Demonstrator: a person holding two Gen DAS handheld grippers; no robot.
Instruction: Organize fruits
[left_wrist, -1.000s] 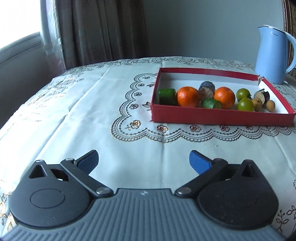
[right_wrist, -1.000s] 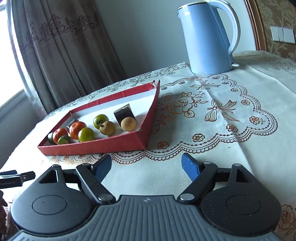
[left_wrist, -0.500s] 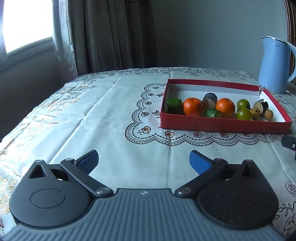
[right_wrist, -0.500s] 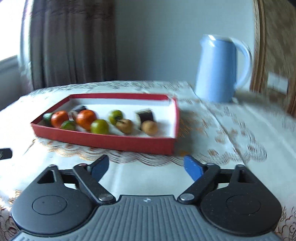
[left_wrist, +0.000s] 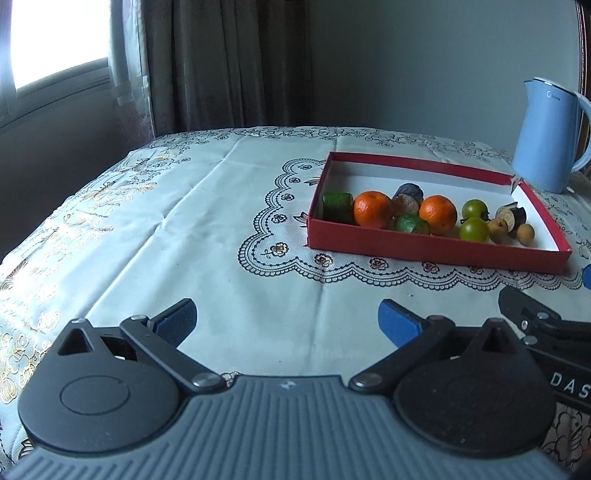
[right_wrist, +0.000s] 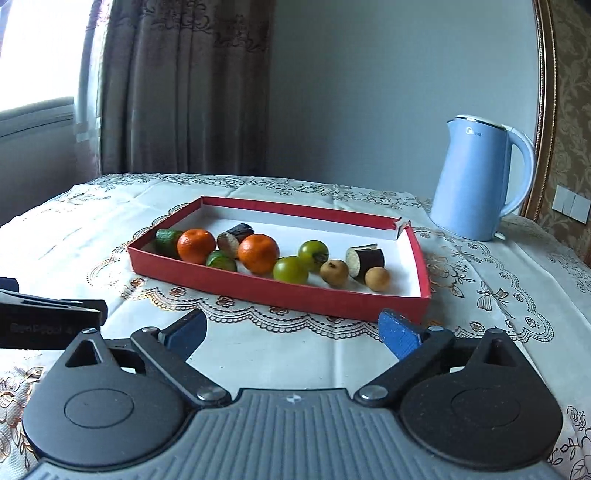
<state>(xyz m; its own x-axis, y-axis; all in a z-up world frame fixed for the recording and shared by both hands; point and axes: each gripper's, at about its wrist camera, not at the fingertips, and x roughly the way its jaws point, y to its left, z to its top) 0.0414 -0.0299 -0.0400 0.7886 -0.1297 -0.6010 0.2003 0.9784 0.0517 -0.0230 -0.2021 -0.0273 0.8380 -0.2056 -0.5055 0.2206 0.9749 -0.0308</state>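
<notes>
Your left gripper (left_wrist: 286, 317) hangs open and empty over the worktop (left_wrist: 207, 229); your right gripper (right_wrist: 291, 330) is widening its fingers, nothing between them. The fruits sit grouped along the near wall of the red box (right_wrist: 266, 291), probably within easy reach.

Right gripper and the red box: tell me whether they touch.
Apart. In the right wrist view the right gripper, jaws opening with nothing between them, hangs short of the red box; a strip of tablecloth shows between fingertips and box wall.
</notes>
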